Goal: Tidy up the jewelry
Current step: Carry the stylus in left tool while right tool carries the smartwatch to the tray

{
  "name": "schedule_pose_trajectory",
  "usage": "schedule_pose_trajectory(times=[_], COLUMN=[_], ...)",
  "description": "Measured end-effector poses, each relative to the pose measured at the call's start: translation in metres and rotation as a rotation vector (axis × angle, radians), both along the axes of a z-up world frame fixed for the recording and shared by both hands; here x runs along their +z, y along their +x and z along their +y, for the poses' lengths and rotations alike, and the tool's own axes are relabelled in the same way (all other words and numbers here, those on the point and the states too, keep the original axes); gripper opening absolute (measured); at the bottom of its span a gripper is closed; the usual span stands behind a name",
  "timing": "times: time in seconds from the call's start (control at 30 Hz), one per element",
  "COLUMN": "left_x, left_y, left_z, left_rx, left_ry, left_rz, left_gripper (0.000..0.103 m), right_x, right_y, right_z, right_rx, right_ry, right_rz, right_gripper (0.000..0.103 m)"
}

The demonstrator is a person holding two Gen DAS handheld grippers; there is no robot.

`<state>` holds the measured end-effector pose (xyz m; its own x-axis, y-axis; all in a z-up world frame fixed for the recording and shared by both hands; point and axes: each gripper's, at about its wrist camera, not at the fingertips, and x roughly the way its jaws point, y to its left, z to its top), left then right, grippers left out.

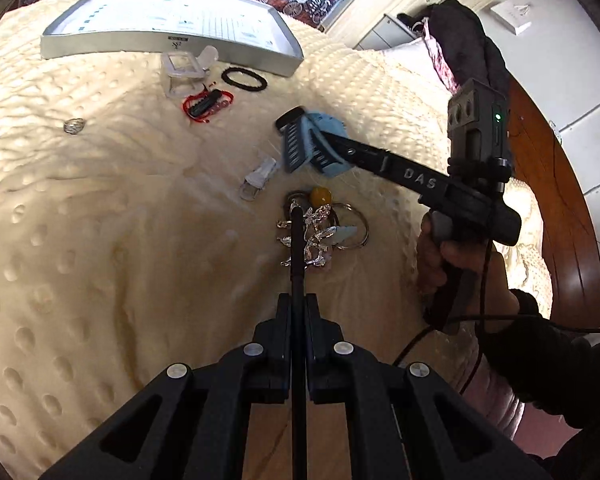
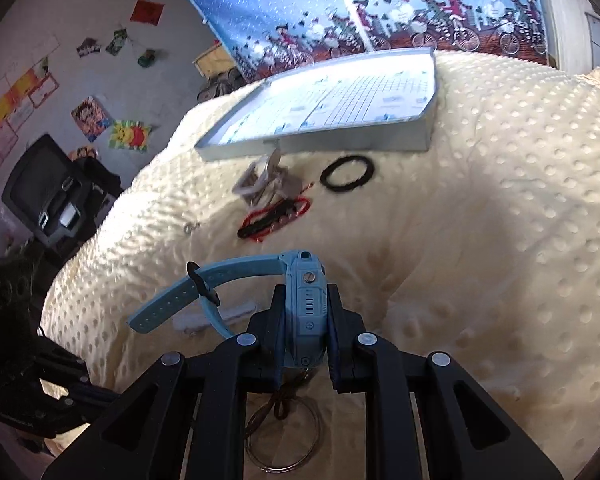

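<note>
A: What is the right gripper [image 2: 304, 312] holding?

B: A blue watch [image 2: 306, 300]. Its fingers are squeezed on the watch body, and the strap [image 2: 204, 288] curls out to the side. The watch is up off the bumpy cream blanket [image 2: 480, 220].

A: And the left gripper [image 1: 298, 216]?

B: Its fingers are pressed tight together, with nothing between them. The tips sit right at a pile of shiny silver jewelry [image 1: 316, 236], next to a yellow bead [image 1: 320, 196] and a metal ring [image 1: 354, 228].

A: What else is on the blanket?

B: A black hair tie [image 1: 244, 79], a red cord bracelet [image 1: 208, 106], a small silver ring [image 1: 74, 125], and a flat grey box [image 1: 172, 24] at the far edge.
</note>
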<state>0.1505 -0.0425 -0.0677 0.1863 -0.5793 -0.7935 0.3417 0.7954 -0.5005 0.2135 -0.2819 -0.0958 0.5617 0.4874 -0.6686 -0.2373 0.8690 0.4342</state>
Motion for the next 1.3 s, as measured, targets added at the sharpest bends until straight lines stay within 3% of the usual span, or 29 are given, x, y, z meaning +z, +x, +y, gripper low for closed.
schedule_pose_trajectory(times=[0.17, 0.43, 0.67, 0.87, 1.1, 1.3], left_x=[0.011, 0.045, 0.075, 0.094, 0.07, 0.03], left_y=[0.002, 0.025, 0.085, 0.169, 0.259, 0.311], left_z=[0.009, 0.023, 0.031, 0.036, 0.045, 0.059], left_rx=[0.049, 0.166, 0.274, 0.322, 0.346, 0.422], left_ry=[-0.033, -0.082, -0.068, -0.022, 0.021, 0.012], left_rz=[-0.047, -0.189, -0.302, -0.364, -0.388, -0.372], left_gripper=[0.006, 0.006, 0.006, 0.006, 0.006, 0.006], right_x=[0.011, 0.019, 0.028, 0.043, 0.031, 0.011], right_y=[-0.003, -0.005, 0.016, 0.087, 0.162, 0.191], right_z=[-0.01, -0.025, -0.033, -0.021, 0.0, 0.019], right_rx=[-0.048, -0.096, -0.117, -0.123, -0.2, -0.244], right_ry=[0.039, 0.085, 0.103, 0.079, 0.048, -0.011], right_rz=[-0.053, -0.083, -0.078, -0.082, -0.027, 0.023], right_gripper=[0.015, 0.015, 0.015, 0.015, 0.015, 0.015])
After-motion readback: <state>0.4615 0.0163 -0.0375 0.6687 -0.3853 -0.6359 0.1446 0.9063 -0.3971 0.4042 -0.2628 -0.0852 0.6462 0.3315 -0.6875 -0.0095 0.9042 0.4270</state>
